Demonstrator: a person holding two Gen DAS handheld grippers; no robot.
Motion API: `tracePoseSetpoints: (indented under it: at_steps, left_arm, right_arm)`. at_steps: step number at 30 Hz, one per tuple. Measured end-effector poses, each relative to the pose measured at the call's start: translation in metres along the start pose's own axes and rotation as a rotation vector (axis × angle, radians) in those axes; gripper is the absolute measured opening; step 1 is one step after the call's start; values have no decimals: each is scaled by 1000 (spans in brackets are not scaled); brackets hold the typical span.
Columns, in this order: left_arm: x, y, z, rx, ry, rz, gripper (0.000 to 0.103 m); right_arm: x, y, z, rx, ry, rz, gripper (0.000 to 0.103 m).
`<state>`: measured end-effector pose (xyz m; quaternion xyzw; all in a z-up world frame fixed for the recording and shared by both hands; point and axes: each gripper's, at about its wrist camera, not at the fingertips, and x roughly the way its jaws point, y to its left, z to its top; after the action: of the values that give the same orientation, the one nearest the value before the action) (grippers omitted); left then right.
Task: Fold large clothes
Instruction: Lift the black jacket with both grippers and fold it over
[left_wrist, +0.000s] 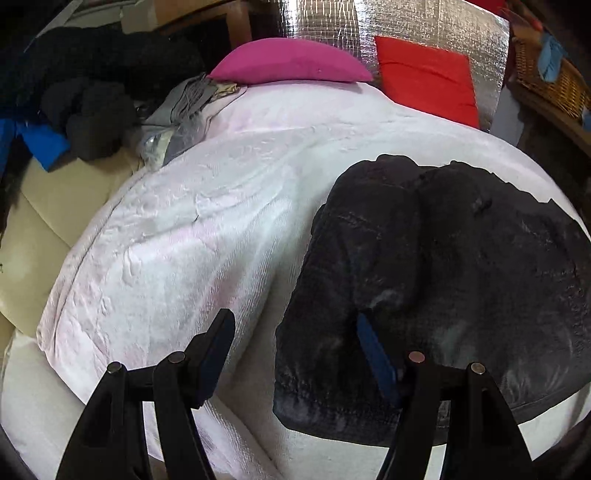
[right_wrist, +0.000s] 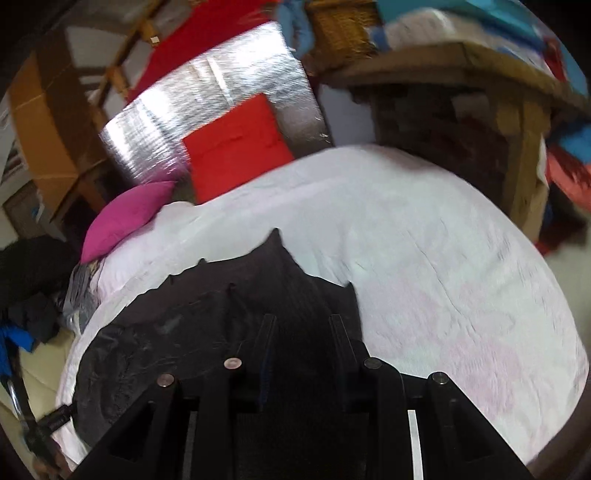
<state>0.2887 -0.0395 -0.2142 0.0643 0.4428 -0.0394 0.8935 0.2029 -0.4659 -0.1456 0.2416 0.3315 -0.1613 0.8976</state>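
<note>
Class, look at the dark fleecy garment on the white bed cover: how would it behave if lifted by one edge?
The dark garment is probably floppy: it peaks between the right gripper fingers. Its fleecy nap likely grips rather than slips.

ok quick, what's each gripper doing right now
left gripper: open, holding nothing.
right gripper: jaws closed on a fold of the black garment.

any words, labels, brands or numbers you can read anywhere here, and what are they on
None can be read in either view.
The black garment shows no visible tag or print.
The pink cushion and red cushion are plain.
The cardboard boxes at the back of the right wrist view are too blurred to show any print.
</note>
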Motion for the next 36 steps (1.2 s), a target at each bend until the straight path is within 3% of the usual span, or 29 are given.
tracePoseSetpoints:
  at_steps: [3, 7, 12, 15, 17, 19, 20, 21, 24, 28, 30, 33, 36]
  left_arm:
    - [0, -1, -1, 8, 0, 7, 70]
    - [-1, -2, -4, 16, -2, 14, 70]
    - [2, -3, -4, 23, 4, 16, 70]
    - [4, 4, -2, 3, 16, 1, 76]
    - [3, 17, 1, -55, 26, -64, 76]
    - [-2, 31, 1, -128, 5, -134, 76]
    - [-8, 40, 1, -170, -20, -171, 76]
    - [-12, 48, 1, -201, -44, -196, 76]
    - [-27, 66, -5, -285, -116, -274, 77]
    - [-36, 69, -22, -305, -119, -437, 82]
    - [-34, 61, -30, -281, -61, -503, 82]
    - [-22, 48, -49, -264, 51, -539, 82]
    - [-4, 43, -60, -301, 160, -596, 82]
  right_arm:
    - [17, 6, -5, -32, 79, -22, 31]
    - [54, -6, -19, 20, 285, -45, 31]
    - [49, -1, -17, -20, 267, -36, 31]
    - [35, -11, -14, 3, 243, 5, 31]
    - [22, -17, -10, 35, 211, 68, 32]
    - [9, -23, -9, 75, 181, 170, 42]
    - [3, -25, -10, 89, 163, 196, 73]
    - [-6, -26, -11, 89, 135, 212, 86]
    - [-26, -22, -17, 82, 102, 330, 86]
    - [-30, -15, -36, 125, 174, 479, 86]
    - [-26, -8, -53, 147, 250, 512, 86]
    - [-12, -1, -83, 199, 368, 478, 86]
    - [-2, -3, -102, 270, 424, 421, 86]
